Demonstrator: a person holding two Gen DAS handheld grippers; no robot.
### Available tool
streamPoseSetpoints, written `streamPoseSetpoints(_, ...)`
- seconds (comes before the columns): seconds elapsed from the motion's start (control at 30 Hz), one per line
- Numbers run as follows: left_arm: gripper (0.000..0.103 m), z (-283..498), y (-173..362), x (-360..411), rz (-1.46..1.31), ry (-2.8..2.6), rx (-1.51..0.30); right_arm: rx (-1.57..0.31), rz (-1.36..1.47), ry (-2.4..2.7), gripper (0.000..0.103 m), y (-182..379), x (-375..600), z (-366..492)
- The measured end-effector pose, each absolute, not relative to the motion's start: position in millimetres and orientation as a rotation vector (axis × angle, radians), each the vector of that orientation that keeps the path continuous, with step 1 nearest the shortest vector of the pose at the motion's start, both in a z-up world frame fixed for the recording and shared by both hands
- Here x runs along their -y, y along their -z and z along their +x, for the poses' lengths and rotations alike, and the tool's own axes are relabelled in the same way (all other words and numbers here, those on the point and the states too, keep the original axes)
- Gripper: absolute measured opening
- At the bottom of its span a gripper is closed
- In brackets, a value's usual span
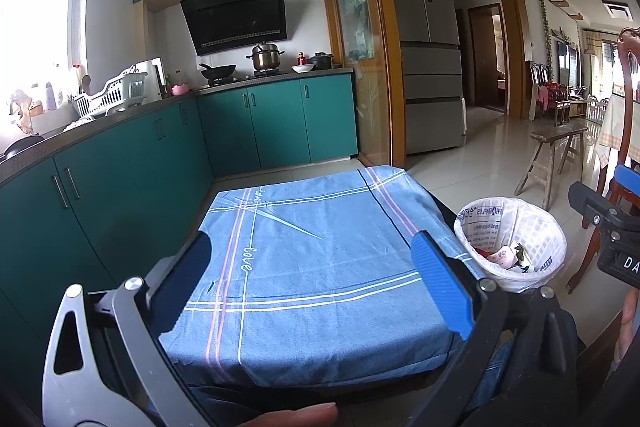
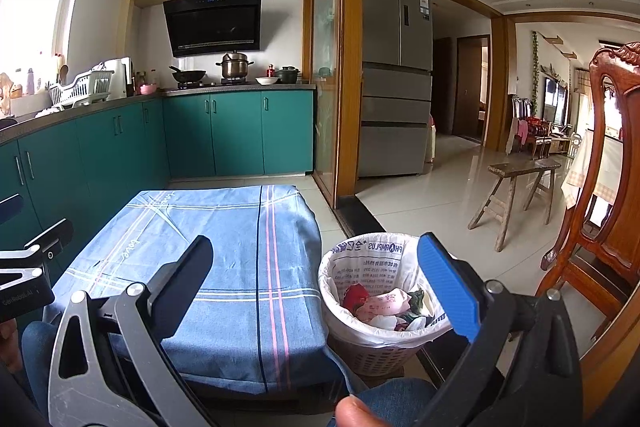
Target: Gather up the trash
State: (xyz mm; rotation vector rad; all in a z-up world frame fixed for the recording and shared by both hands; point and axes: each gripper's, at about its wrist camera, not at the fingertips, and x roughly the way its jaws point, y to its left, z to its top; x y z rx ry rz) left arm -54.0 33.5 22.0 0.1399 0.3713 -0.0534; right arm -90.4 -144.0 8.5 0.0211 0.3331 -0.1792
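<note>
A white lattice trash basket (image 2: 376,343) with a printed plastic liner stands on the floor right of a low table covered by a blue cloth (image 2: 224,267). It holds crumpled trash (image 2: 382,305), red, pink and dark green pieces. In the left wrist view the basket (image 1: 532,231) is at the right, beyond the cloth (image 1: 320,267). My left gripper (image 1: 312,263) is open and empty above the cloth. My right gripper (image 2: 320,275) is open and empty, over the cloth's right edge and the basket's rim. No trash shows on the cloth.
Teal kitchen cabinets (image 2: 100,155) run along the left and back. A grey fridge (image 2: 396,75) stands past a wooden door frame. A wooden stool (image 2: 516,195) and a carved wooden chair (image 2: 600,187) stand at the right on the tiled floor.
</note>
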Motion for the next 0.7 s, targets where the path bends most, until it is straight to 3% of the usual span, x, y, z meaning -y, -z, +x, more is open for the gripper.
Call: streamPoseSetpoints(0.7,0.100,-51.6,-20.6,-25.4,0.155,0.067,-0.385,-0.341,0.025,0.176,0.100,-3.9,144.0,-90.7)
